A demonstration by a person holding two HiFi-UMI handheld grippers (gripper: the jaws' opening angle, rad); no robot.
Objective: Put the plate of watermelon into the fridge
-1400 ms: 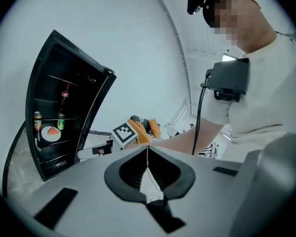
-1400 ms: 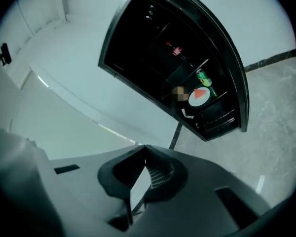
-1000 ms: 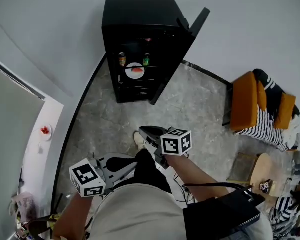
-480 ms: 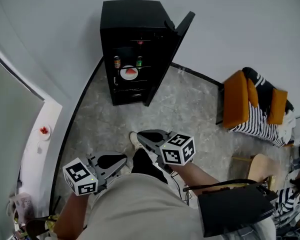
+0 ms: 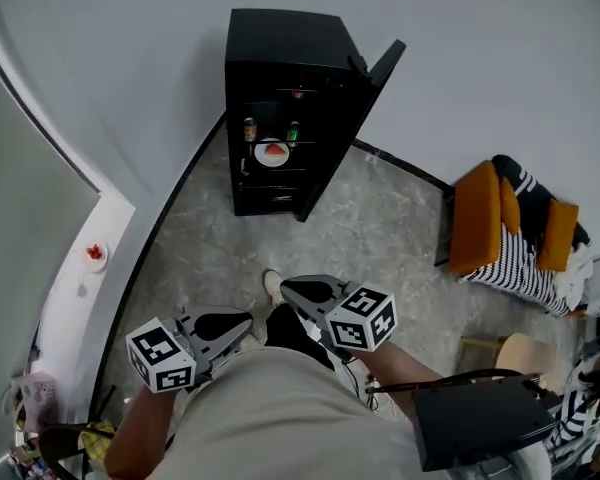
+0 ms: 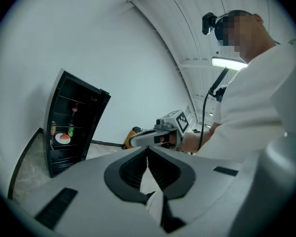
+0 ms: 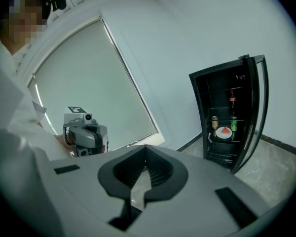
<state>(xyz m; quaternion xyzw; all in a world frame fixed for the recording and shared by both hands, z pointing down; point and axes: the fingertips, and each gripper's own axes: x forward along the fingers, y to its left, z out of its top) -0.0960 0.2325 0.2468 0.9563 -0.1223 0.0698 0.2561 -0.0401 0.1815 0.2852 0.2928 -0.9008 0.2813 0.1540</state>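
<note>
Two grippers, both empty; the task's thing is already shelved. Grey stone floor (image 5: pixel 370 218) takes up most of the head view, with an open stretch of it between the person and the black fridge (image 5: pixel 280 43). That stands upright against the pale wall, straight ahead and well apart from both hands. Its door (image 5: pixel 383 66) is swung wide, hinged on the right side as the head view shows it, edge pointing out into the room. Orange chair (image 5: pixel 477 218) off to the right, not in the way. Next, the left gripper (image 6: pixel 148 148), held close in front of the body and pointing roughly at the other hand. Its own view shows the jaws brought together at the tips, nothing between them. Then the right gripper (image 7: pixel 145 148), likewise fully closed and empty, aimed a little to the left of the fridge. In the head view it sits slightly farther forward than the left, so it is the nearer of the two, and it is on the door's side. Smallest: the plate of watermelon (image 5: pixel 272 153) lies flat on a middle shelf inside the fridge, red slice up, flanked by two cans (image 5: pixel 249 128) just beside it. Judgement: the placing looks done and only the door remains. The right hand is better placed to push it, after a walk forward.
</note>
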